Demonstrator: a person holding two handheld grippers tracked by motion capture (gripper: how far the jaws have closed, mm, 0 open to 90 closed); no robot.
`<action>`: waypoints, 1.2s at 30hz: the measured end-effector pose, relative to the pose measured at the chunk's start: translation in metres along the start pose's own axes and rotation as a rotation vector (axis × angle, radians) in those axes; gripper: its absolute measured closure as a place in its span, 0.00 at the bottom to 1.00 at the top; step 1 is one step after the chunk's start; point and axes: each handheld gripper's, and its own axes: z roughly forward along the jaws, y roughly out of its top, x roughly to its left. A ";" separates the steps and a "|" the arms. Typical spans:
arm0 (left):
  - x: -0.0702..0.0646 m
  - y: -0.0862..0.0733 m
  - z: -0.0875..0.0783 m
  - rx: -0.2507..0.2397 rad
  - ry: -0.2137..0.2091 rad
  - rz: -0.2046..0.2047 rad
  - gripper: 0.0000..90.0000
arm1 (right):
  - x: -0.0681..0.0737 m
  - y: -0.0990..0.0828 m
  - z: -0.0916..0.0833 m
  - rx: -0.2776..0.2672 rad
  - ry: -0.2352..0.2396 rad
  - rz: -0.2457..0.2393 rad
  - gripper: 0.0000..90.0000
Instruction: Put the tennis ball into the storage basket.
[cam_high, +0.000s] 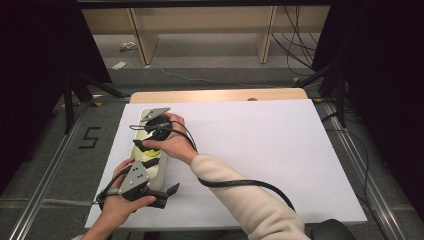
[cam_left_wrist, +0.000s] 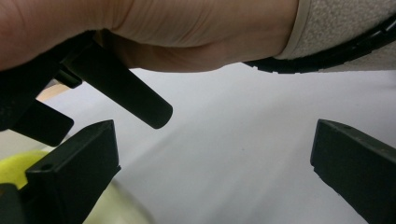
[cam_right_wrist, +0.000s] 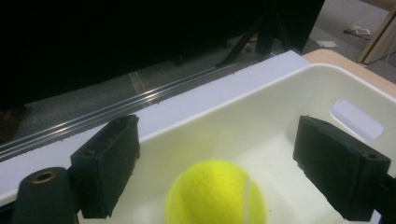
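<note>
Tennis ball (cam_right_wrist: 215, 195) is lying inside the cream bin (cam_right_wrist: 280, 116), sitting at the bottom centre of the right gripper view, below and between the two black jaws with bare gaps on both sides. Right gripper (cam_right_wrist: 215, 163) is hovering over the bin with its jaws spread wide, clamping nothing. In the high view the bin (cam_high: 161, 172) is standing at the left of the white table cover (cam_high: 260, 150), with the right gripper (cam_high: 150, 145) reaching in from above. Left gripper (cam_high: 167, 196) is hanging at the bin's near end in the lower left, its jaws gaping over bare cover, the person's right wrist (cam_left_wrist: 196, 32) crossing above it.
</note>
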 end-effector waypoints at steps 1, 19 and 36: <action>0.000 0.000 0.000 0.000 0.000 0.000 0.00 | 0.000 0.001 -0.001 -0.004 0.000 -0.005 0.17; 0.000 0.000 0.000 0.005 -0.002 0.004 0.00 | -0.011 -0.007 -0.020 -0.015 -0.017 0.019 0.17; 0.000 0.000 0.000 0.002 0.003 0.002 0.00 | -0.019 -0.013 -0.037 -0.010 -0.034 0.033 0.17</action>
